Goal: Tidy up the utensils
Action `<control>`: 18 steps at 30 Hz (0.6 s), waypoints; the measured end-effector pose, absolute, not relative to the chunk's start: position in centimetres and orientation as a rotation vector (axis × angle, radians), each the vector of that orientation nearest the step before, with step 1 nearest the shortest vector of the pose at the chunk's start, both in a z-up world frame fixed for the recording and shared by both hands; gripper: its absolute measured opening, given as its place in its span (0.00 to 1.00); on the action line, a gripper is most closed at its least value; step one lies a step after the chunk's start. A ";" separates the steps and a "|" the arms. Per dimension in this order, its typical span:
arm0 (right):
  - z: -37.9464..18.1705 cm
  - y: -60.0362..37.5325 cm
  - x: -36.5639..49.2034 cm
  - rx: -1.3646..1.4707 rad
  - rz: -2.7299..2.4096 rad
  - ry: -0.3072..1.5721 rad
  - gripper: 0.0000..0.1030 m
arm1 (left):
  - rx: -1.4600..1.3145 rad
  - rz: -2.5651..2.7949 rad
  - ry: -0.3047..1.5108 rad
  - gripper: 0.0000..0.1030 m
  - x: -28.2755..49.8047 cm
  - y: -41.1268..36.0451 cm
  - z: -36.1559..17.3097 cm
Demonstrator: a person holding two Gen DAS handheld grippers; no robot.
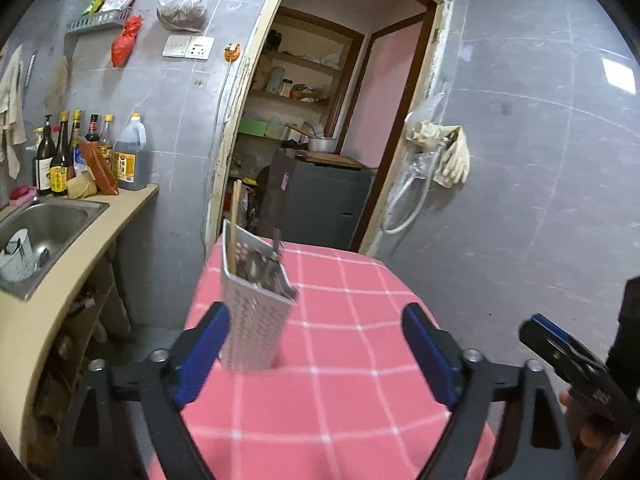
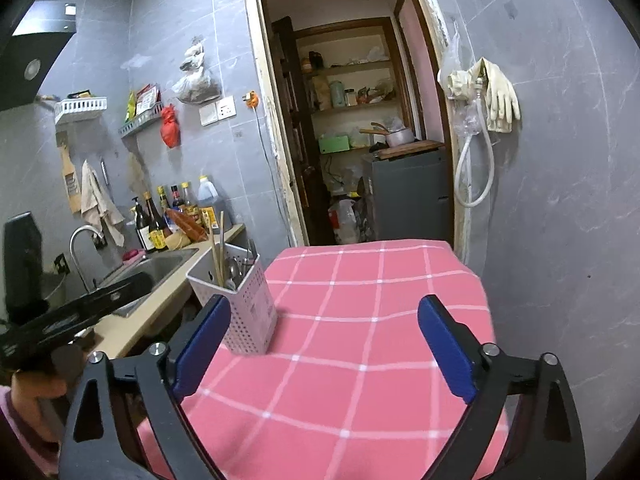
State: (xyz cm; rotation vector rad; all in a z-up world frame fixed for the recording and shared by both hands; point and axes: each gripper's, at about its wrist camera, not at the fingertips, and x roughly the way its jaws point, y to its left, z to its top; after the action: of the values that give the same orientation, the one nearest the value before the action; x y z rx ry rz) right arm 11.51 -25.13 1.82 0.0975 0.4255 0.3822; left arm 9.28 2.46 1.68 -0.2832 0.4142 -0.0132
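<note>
A white perforated utensil holder (image 1: 256,312) stands upright on the pink checked tablecloth (image 1: 352,360), near its left edge. Wooden chopsticks (image 1: 233,224) and metal spoons (image 1: 264,268) stick out of its top. My left gripper (image 1: 316,344) is open just in front of it, its left pad (image 1: 200,356) beside the holder's wall, nothing gripped. In the right wrist view the same holder (image 2: 240,300) sits by my right gripper's left pad (image 2: 202,344). My right gripper (image 2: 326,340) is open over bare cloth (image 2: 360,340). Each view shows the other gripper at its edge.
A counter with a steel sink (image 1: 44,228) and several sauce bottles (image 1: 76,152) runs along the left. An open doorway (image 1: 320,120) behind the table leads to shelves and a grey cabinet. Rubber gloves (image 1: 448,152) and a hose hang on the right wall.
</note>
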 end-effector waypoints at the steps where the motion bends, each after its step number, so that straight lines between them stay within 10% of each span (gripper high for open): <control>1: 1.7 -25.7 10.8 0.093 0.382 0.433 0.94 | -0.288 -0.010 0.413 0.95 8.4 2.0 1.6; 18: 0.5 -27.5 4.9 0.055 0.356 0.449 0.99 | -0.175 0.025 0.423 0.99 -0.1 -3.1 0.3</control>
State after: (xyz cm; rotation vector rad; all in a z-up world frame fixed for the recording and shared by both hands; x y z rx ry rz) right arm 4.91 -27.48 0.47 0.0546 0.4491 0.3557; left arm -0.13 -3.09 0.31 -0.1746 0.4232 0.0253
